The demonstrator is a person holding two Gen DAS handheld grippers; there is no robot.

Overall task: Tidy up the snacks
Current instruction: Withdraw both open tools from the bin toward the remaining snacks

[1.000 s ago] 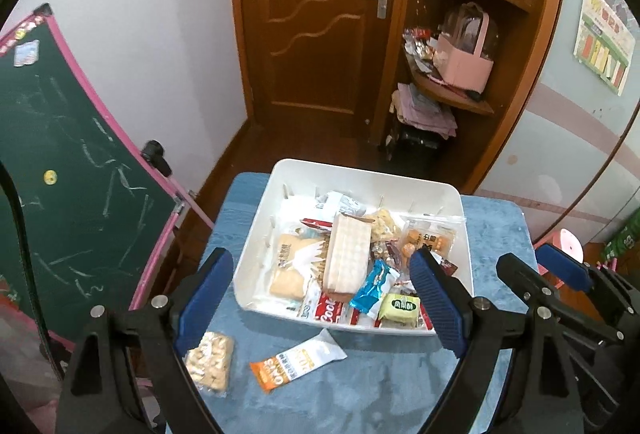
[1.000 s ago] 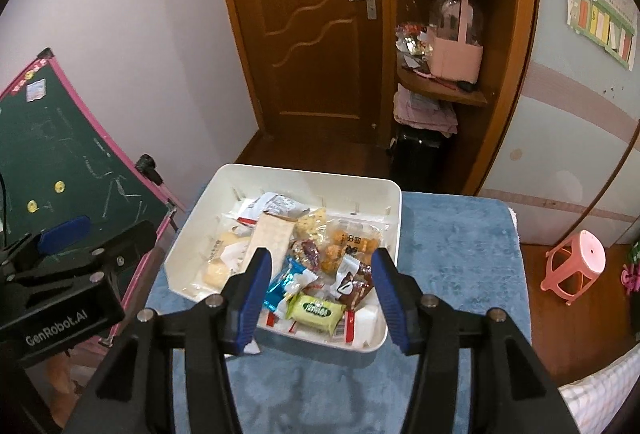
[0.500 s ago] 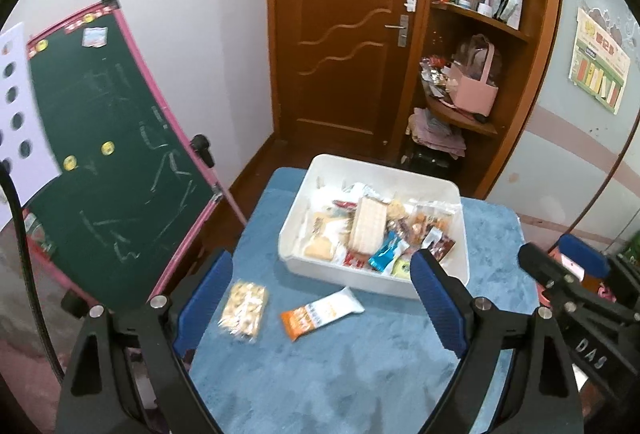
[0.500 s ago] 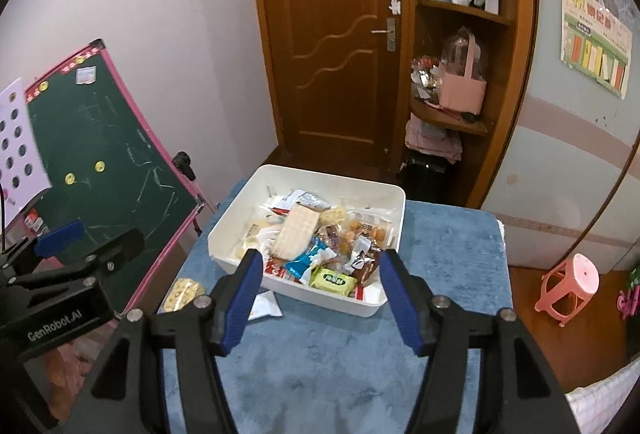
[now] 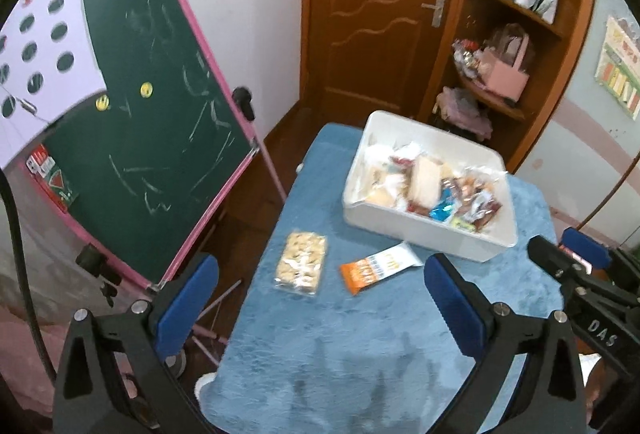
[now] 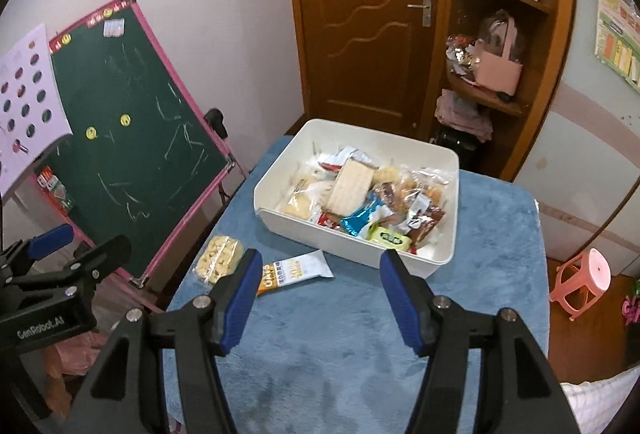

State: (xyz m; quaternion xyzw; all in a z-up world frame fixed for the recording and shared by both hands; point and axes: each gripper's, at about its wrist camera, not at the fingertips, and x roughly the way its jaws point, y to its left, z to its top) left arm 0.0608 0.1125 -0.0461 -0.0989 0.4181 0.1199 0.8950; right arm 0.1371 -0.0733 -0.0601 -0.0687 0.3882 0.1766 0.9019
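A white bin (image 5: 420, 232) (image 6: 332, 240) packed with several wrapped snacks stands at the far end of a blue-covered table (image 5: 360, 346) (image 6: 344, 346). In front of it lie a clear bag of crackers (image 5: 301, 263) (image 6: 219, 260) and an orange-and-white oat bar (image 5: 378, 267) (image 6: 295, 272). My left gripper (image 5: 320, 308) hangs above the near part of the table, its jaws opening wide with nothing between them. My right gripper (image 6: 318, 300) hovers just short of the oat bar, open and empty. Each gripper shows at the edge of the other's view.
A green chalkboard easel with a pink frame (image 5: 132, 138) (image 6: 132, 122) leans close to the table's left side. Behind the table are a wooden door (image 6: 360, 14) and corner shelves (image 6: 492, 34). A pink stool (image 6: 580, 280) stands on the floor to the right.
Both grippers have drawn back from the bin toward the near end of the table, so the bin looks smaller and farther. The left jaws stand wider, and the right jaws too.
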